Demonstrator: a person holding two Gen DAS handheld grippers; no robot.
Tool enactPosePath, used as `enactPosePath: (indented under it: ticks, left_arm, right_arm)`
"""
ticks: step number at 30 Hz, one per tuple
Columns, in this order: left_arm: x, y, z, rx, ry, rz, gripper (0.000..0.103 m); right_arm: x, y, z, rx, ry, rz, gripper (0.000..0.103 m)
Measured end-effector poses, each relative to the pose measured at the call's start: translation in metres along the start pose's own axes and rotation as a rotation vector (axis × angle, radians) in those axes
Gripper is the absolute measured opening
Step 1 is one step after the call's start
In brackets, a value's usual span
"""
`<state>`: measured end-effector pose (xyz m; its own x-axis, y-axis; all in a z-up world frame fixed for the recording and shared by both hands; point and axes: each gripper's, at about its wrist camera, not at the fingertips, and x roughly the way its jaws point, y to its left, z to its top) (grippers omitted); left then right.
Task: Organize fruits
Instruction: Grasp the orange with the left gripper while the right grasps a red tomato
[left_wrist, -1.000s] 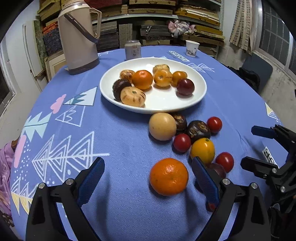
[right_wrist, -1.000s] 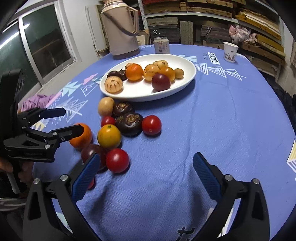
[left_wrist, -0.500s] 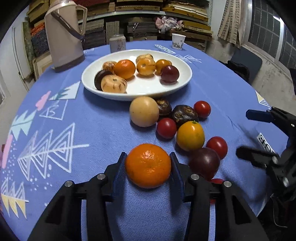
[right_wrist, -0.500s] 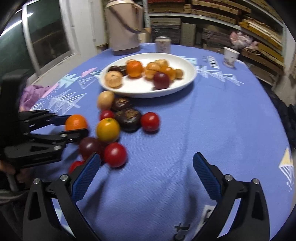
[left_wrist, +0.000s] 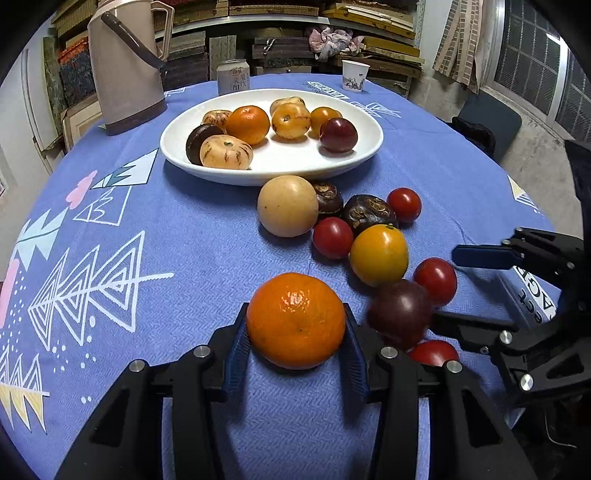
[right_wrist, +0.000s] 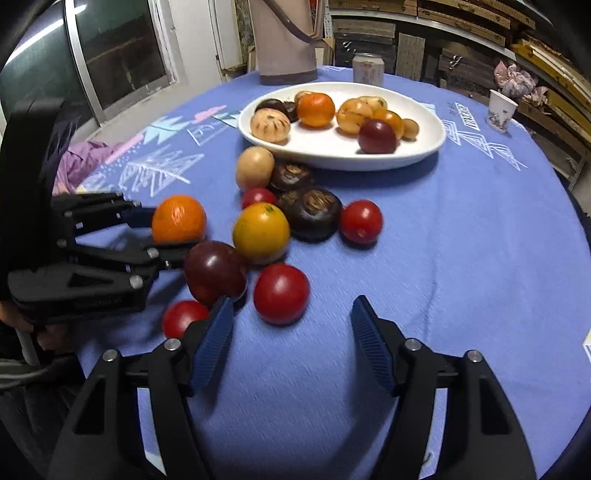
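A cluttered storeroom with stacked shelves surrounds a round counter (left_wrist: 184, 258) under a blue patterned cloth. Far ahead of both grippers stands a tall beige thermos (left_wrist: 125, 70), with a drinks can (left_wrist: 232, 77) and a paper cup (left_wrist: 354, 75) beyond the plate. The white plate (left_wrist: 362, 147) lies ahead of the left gripper and already carries about seven fruits, so the sorting looks partly done.

Between the plate and the grippers roughly nine loose fruits are left on the cloth: a pale round fruit (left_wrist: 287, 206), two dark brown ones, a yellow-orange one (left_wrist: 378, 254) and several red tomatoes.

The left gripper (left_wrist: 295, 347) has just been closing and is clamped on the orange (left_wrist: 295, 319), both blue pads against its sides, the fruit apparently resting on the cloth close in front of it. That orange is likely the next to go to the plate.

The right gripper (right_wrist: 291, 339) has just been narrowing too, yet its jaws stand apart with nothing between them; a red tomato (right_wrist: 281, 293) sits just ahead of the gap, and a dark plum (right_wrist: 215, 272) touches its left pad from outside.
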<state>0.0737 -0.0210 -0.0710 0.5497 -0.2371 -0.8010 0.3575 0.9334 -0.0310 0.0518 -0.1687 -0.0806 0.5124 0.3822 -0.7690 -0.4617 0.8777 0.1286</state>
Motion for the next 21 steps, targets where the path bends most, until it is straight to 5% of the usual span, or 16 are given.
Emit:
enactPosePath:
  ticks: [1,21]
  left_arm:
    - [0.000,0.000,0.000,-0.001,0.000,-0.006,0.046]
    - [-0.034,0.017,0.005,-0.048,-0.071,-0.007,0.046]
  right_arm:
    - [0.002,0.000,0.002,0.004,0.002,0.025,0.029]
    - [-0.029,-0.019,0.003,0.063,-0.060,0.029,0.030]
